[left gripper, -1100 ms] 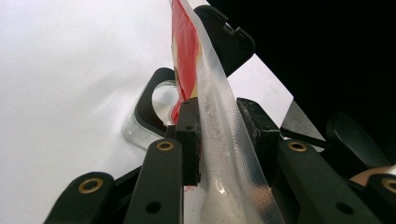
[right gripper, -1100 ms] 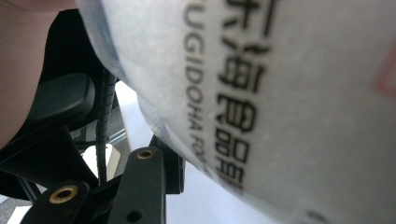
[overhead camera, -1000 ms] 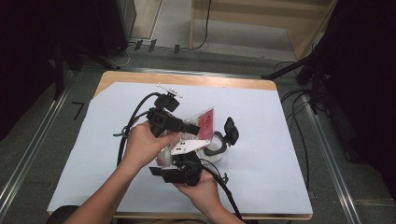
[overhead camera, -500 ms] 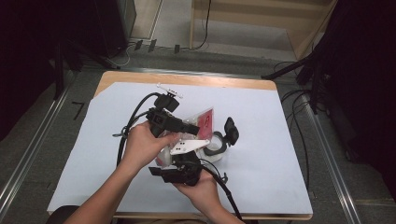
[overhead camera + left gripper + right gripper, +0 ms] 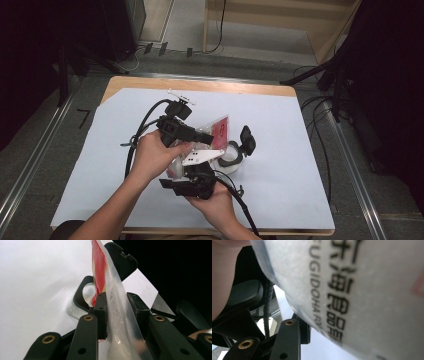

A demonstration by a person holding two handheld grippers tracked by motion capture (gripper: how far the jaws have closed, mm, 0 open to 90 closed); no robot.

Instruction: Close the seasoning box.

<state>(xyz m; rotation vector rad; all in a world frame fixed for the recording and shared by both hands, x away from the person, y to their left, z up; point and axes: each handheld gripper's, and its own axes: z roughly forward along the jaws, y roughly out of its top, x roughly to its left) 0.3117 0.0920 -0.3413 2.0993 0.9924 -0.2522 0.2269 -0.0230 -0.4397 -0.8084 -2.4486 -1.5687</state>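
Two grippers share one plastic pouch (image 5: 212, 132) above the worktop (image 5: 300, 150). The left gripper (image 5: 117, 312) has its fingers (image 5: 101, 315) clamped on the pouch's sealed clear edge, holding it upright over a black-rimmed container (image 5: 235, 157). The right gripper (image 5: 192, 182) steadies the lower end, likely for tearing or emptying; its grip cannot be told. Printing reads "FUGIDOHA", beside Chinese characters.

Pouch (image 5: 217, 131) above the table (image 5: 280, 92) (mid-table), between 2 grippers, container (image 5: 231, 161) just right, on sheet (image 5: 280, 150).
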